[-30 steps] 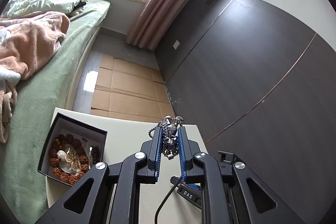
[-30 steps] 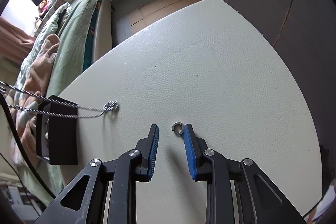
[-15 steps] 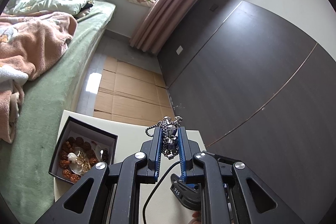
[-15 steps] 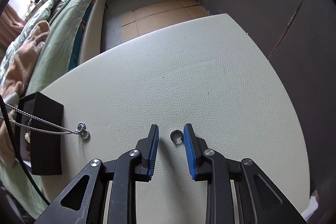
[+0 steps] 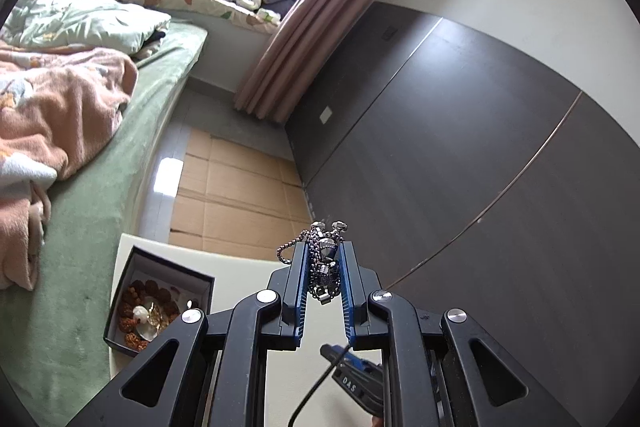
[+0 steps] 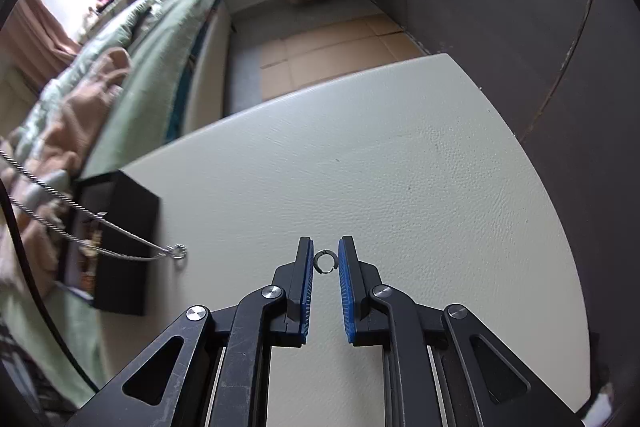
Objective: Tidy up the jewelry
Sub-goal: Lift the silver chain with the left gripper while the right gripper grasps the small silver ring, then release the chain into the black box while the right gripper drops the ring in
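The white table [image 6: 400, 167] now fills less of the right wrist view than a second ago, with more bed and floor showing beyond its far edge, so that camera has tipped up and swung. The black jewelry box [image 5: 160, 303] sits at the table's left edge by the green bed [image 5: 100, 207], open, with brown beads and a pale pendant inside; in the left view it has slid lower and closer to the frame's bottom as that hand lifts away. The left gripper [image 5: 323, 267] stays clamped on a bunched silver chain necklace [image 5: 325, 267], whose loose end with a small ring clasp [image 6: 178, 251] has trailed across the tabletop toward the box. The right gripper [image 6: 325, 263] has crept forward: its blue pads, parted but not wide, now bracket the little silver ring [image 6: 326, 261], which lay off the right pad's tip a second back. Ring lined up, so I'd judge a pinch comes next.
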The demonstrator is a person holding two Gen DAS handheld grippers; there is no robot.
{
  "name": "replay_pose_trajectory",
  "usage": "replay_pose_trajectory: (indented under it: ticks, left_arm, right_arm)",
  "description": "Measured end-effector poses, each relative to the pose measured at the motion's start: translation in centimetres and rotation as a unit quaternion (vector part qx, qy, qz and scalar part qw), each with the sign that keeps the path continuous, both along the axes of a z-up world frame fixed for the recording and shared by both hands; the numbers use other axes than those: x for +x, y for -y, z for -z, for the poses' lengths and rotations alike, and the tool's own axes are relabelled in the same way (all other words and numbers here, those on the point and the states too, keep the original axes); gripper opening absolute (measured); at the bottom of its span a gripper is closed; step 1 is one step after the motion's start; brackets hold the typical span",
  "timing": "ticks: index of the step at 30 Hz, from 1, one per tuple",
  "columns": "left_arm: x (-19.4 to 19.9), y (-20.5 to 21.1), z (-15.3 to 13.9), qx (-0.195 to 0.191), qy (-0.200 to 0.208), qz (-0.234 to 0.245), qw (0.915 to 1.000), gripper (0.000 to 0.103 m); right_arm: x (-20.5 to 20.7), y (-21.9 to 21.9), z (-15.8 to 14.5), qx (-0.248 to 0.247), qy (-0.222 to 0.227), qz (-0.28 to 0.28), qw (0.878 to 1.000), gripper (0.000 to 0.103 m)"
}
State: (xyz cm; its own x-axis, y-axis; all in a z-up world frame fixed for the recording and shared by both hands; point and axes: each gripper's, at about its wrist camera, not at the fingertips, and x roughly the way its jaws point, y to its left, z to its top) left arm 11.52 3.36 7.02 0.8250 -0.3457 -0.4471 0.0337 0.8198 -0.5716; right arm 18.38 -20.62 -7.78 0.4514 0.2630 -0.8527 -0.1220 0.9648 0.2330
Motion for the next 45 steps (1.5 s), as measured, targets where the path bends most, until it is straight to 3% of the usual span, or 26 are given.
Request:
replay_pose_trajectory:
  ticks: [9,17,26,34,39,45]
  left_arm:
    - [-2.4,-1.0,-5.1,0.004,0.068,-0.01,0.9976,0.015]
    - [-2.6,-3.3,-6.2,0.003,0.084,-0.031,0.996,0.015]
    - [-0.5,-5.7,-4.3,0.006,0.063,-0.054,0.9965,0.015]
    - [2.0,-7.4,-1.9,0.008,0.036,-0.072,0.9967,0.015]
    - [3.3,-7.9,0.2,0.014,0.005,-0.071,0.9974,0.015]
    - [4.6,-8.2,4.0,0.024,-0.066,-0.069,0.9952,0.015]
  right_arm:
    - [-1.4,-0.6,-2.1,0.03,0.021,-0.019,0.999,0.014]
    - [-1.3,-2.3,-2.8,0.04,0.029,-0.034,0.998,0.014]
    - [-1.3,-5.0,-4.1,0.091,0.054,-0.072,0.992,0.014]
    - [-0.5,-7.9,-4.2,0.104,0.061,-0.106,0.987,0.014]
    - [0.4,-8.8,-3.6,0.109,0.053,-0.109,0.987,0.014]
    - [1.3,-9.4,-3.8,0.142,0.057,-0.111,0.982,0.014]
